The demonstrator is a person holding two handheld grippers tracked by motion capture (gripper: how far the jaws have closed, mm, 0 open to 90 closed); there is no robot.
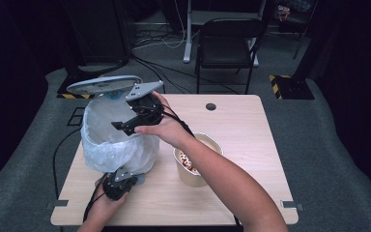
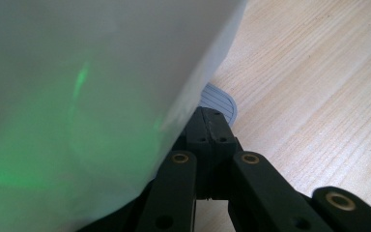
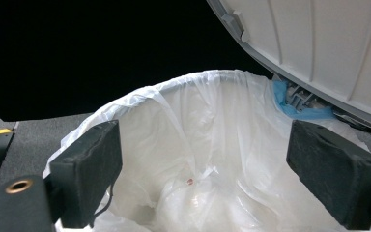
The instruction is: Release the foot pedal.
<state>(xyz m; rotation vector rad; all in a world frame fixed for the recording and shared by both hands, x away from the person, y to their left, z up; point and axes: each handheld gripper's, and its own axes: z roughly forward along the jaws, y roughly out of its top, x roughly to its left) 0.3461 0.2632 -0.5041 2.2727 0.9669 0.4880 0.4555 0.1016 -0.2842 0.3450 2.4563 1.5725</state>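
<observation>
A small pedal bin (image 1: 111, 147) lined with a white plastic bag stands on the left of the table, its grey lid (image 1: 104, 86) raised. My right gripper (image 1: 128, 124) hovers over the bin's mouth. In the right gripper view it (image 3: 207, 174) is open and empty above the bag (image 3: 212, 121), with the lid's underside (image 3: 319, 43) at the upper right. A tiny brown bit (image 3: 190, 181) lies inside the bag. My left gripper (image 1: 128, 178) sits low at the bin's base. Its jaws (image 2: 210, 118) are shut, tips against the grey ribbed pedal (image 2: 220, 99) beside the bin's wall (image 2: 77, 96).
A paper tub (image 1: 193, 180) holding reddish and white food stands just right of the bin, under my right forearm. The wooden table (image 1: 251, 145) has a round cable hole (image 1: 210, 106) at the back. A black chair (image 1: 227, 38) stands beyond the table.
</observation>
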